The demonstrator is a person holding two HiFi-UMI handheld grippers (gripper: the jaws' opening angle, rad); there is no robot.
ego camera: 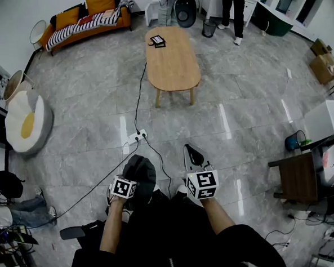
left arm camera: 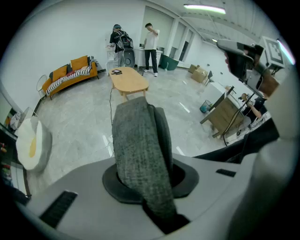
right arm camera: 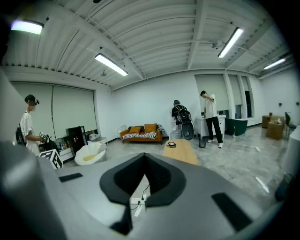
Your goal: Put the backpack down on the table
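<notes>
**Item 1.** Left gripper (ego camera: 134, 173): pitched steeply down, jaws clamped narrow on a grey woven backpack strap (left arm camera: 140, 150), close against my body. The strap is soft, limp and grippy. I judge the load moderate, though the pack's body is not clearly in view.

**Item 2.** Right gripper (ego camera: 193, 155): jaws drawn together, empty. I would use it to support the pack's base.

**Item 3.** Table (ego camera: 173, 62): well ahead.

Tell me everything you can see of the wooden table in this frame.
The table is a low oval with a light wood top and short wooden legs, standing on the grey tiled floor. A small dark flat item lies at its far end; the rest of the top is bare. A black cable runs along the floor past its left side.
</notes>
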